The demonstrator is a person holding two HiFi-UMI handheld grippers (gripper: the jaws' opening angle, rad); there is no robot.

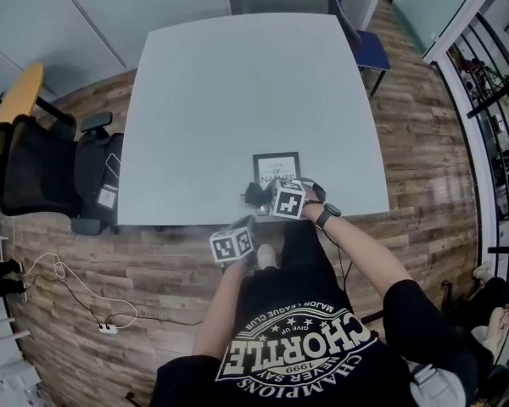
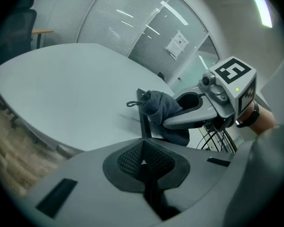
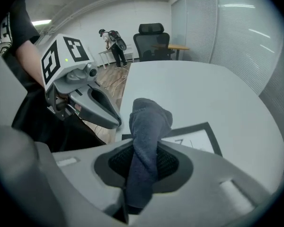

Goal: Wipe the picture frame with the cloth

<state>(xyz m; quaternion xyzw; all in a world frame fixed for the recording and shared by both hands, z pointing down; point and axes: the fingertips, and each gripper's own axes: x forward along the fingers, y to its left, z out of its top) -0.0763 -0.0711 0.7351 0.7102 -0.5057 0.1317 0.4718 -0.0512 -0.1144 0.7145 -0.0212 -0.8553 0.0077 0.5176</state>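
On the person's black T-shirt (image 1: 297, 346), seen upside down in the head view, white print can be read: "CHORTLE" in large letters, with "MAJOR LEAGUE CLUB", "GIVE UP", "NEVER SAY", "CHAMPIONS" and "1999" set around it. On the sheet inside the picture frame (image 1: 276, 168) on the desk (image 1: 237, 100), the words "OF" and "NATURE" can just be made out; the remaining print is too small. A paper notice (image 2: 176, 44) is seen on the glass wall (image 2: 132, 32) in the left gripper view, but its print cannot be read.
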